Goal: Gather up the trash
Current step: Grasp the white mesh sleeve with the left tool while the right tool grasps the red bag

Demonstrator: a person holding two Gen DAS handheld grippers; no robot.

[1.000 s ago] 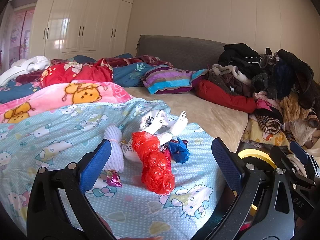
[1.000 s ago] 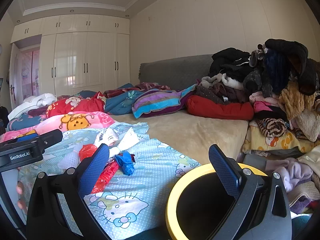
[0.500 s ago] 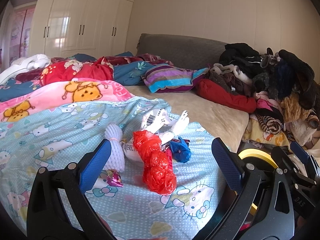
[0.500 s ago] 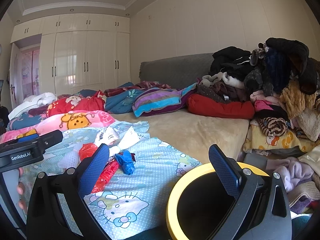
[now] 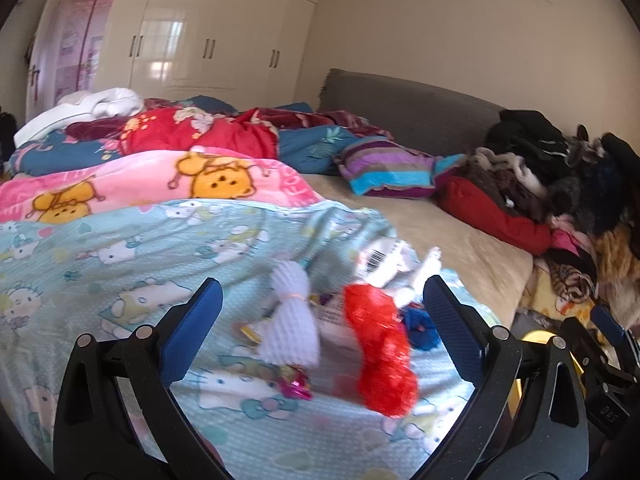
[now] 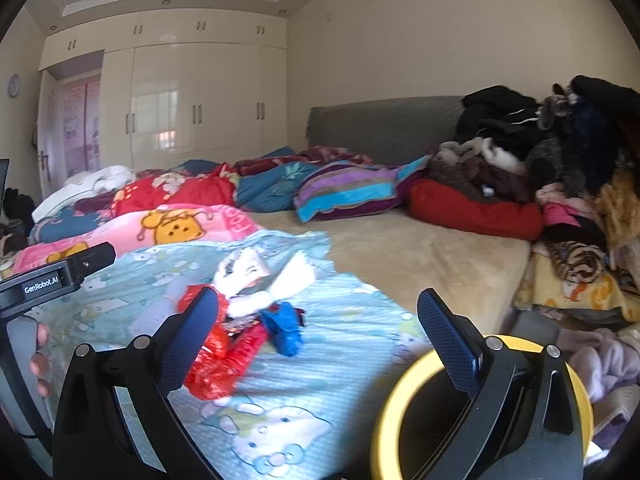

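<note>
Left claw (image 5: 320, 316) spread wide and empty above the bed's near edge, right claw (image 6: 316, 324) likewise spread over a yellow-rimmed round bin (image 6: 404, 396), crumpled red plastic wrapper (image 5: 380, 356), white foam net (image 5: 292, 320) and blue wrapper (image 6: 286, 330) clustered on the pale blue cartoon-cat blanket (image 5: 120, 264), heaped clothes (image 6: 560, 152) at the far right corner.

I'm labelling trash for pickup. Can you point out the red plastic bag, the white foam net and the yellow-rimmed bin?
red plastic bag (image 5: 380, 354), left wrist view, middle of the crinkled bag.
white foam net (image 5: 291, 326), left wrist view, wide lower half.
yellow-rimmed bin (image 6: 394, 394), right wrist view, left rim.
</note>
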